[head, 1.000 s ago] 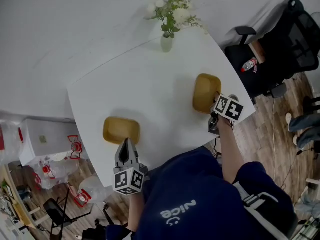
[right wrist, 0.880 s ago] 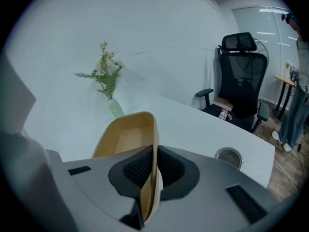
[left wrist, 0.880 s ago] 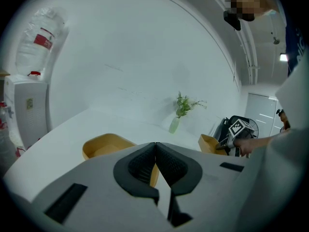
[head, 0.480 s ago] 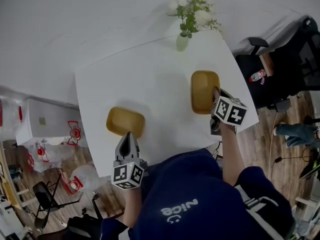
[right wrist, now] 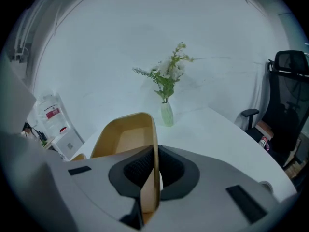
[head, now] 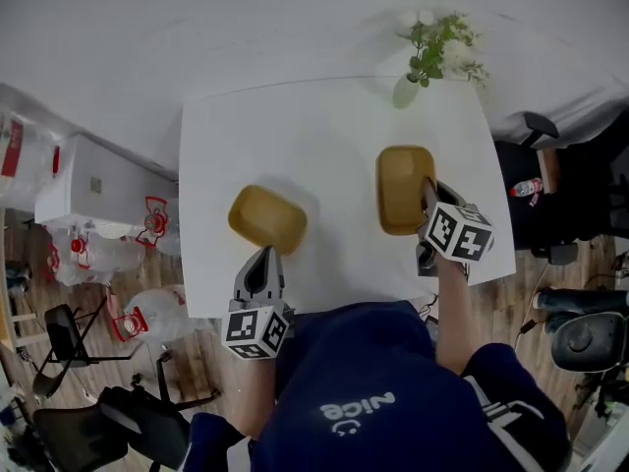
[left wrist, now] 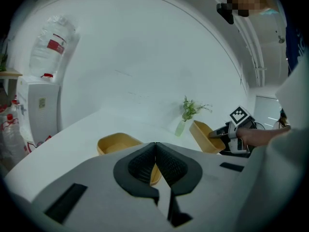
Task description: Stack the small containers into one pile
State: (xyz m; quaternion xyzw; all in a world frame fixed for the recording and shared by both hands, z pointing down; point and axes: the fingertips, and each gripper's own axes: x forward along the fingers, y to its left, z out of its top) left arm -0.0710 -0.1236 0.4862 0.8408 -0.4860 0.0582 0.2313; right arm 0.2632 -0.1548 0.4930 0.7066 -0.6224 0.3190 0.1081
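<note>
I read the right gripper [head: 428, 193] as clenched on the near wall of a yellow container [head: 403, 187], right of centre in the head view. The thin wall stands edge-on between its fingers [right wrist: 139, 169], with both pads pressing it. The container is tilted. The left gripper [head: 263, 256], lower left of centre, has its fingers [left wrist: 143, 163] pressed together with nothing between them. Its tips sit just beside a second yellow container [head: 267, 218], which rests upright on the white worktop [head: 314, 136], well apart from the first. A vase of flowers [head: 406, 88] stands at the worktop's upper right corner.
</note>
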